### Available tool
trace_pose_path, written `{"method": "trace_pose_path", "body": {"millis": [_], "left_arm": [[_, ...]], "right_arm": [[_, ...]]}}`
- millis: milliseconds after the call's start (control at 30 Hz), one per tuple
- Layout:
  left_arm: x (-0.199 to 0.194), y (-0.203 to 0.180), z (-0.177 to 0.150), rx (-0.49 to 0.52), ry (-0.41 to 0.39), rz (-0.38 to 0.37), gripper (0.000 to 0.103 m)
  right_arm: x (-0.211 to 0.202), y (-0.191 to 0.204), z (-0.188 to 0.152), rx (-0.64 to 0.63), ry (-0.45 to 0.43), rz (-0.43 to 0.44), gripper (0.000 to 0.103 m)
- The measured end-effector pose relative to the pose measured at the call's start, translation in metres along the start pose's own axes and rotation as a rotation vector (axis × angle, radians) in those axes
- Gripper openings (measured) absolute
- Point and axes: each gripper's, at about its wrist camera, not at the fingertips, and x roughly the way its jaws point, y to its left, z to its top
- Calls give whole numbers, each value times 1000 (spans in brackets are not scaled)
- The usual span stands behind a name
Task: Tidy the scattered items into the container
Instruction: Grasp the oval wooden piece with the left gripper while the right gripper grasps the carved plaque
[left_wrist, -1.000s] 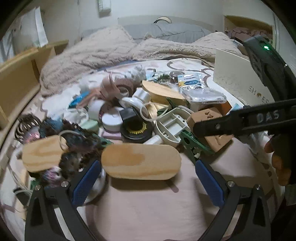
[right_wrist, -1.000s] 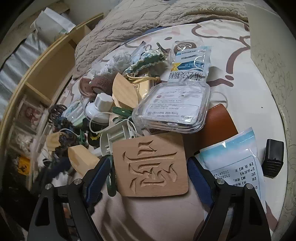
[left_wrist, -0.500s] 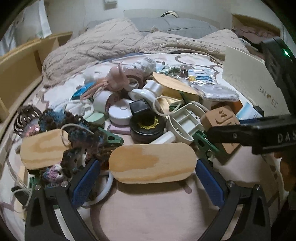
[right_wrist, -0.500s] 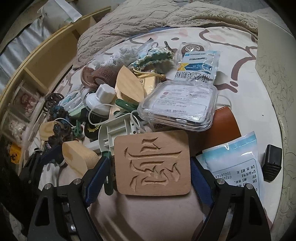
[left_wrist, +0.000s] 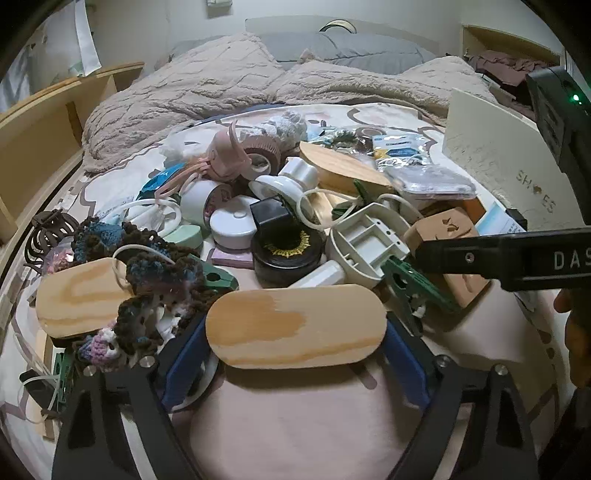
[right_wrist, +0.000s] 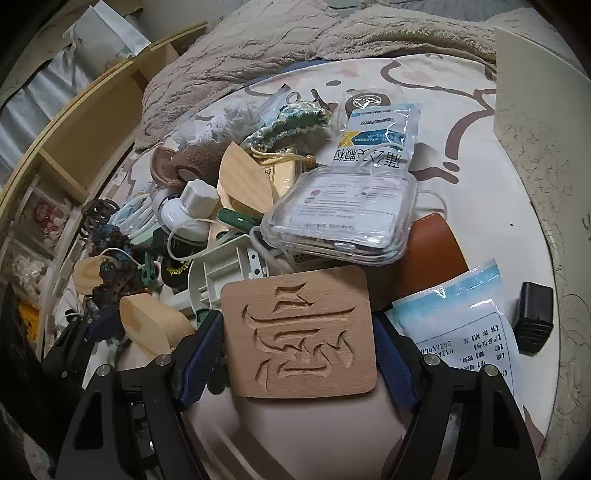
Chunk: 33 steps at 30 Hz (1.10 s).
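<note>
My left gripper (left_wrist: 295, 350) is shut on a pale oval wooden board (left_wrist: 295, 326), its blue pads pressing both ends. My right gripper (right_wrist: 297, 350) is shut on a brown wooden plaque carved with a character (right_wrist: 299, 332). The plaque also shows in the left wrist view (left_wrist: 448, 254), behind the right gripper's black finger (left_wrist: 509, 258). A heap of scattered items lies on the bed. A cream shoe box (left_wrist: 509, 166) stands at the right; it also shows in the right wrist view (right_wrist: 543, 122).
The heap holds a black round tin (left_wrist: 286, 247), white plastic bracket (left_wrist: 365, 240), clear plastic case (right_wrist: 343, 214), medicine sachets (right_wrist: 380, 136), crochet yarn (left_wrist: 155, 280), another oval board (left_wrist: 81, 295) and a black adapter (right_wrist: 533, 317). A wooden shelf (left_wrist: 44, 122) runs along the left.
Both grippers have closed in on their pieces and lifted slightly; the oval board and the plaque sit larger and more centred between the pads.
</note>
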Motion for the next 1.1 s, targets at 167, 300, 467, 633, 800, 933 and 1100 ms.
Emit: {"method": "trace_pose_path", "body": {"millis": [167, 300, 467, 633, 800, 933, 1100], "left_arm": [[-4, 1, -2, -10, 12, -38, 89], [-9, 2, -4, -22, 45, -61, 89], [-14, -1, -10, 4, 89, -87, 89], [-13, -2, -12, 10, 101, -98, 89], [-9, -4, -13, 16, 100, -77, 89], [-7, -6, -13, 15, 101, -67, 89], [-2, -3, -15, -29, 126, -70, 91]], "right_arm": [[-11, 0, -4, -3, -6, 4, 79], [-18, 0, -7, -18, 2, -2, 79], [-26, -1, -14, -57, 24, -35, 79], [-27, -1, -27, -101, 52, -61, 79], [-18, 14, -37, -174, 88, -77, 79], [-12, 19, -40, -207, 97, -113, 79], [-10, 22, -44, -250, 117, -126, 86]]}}
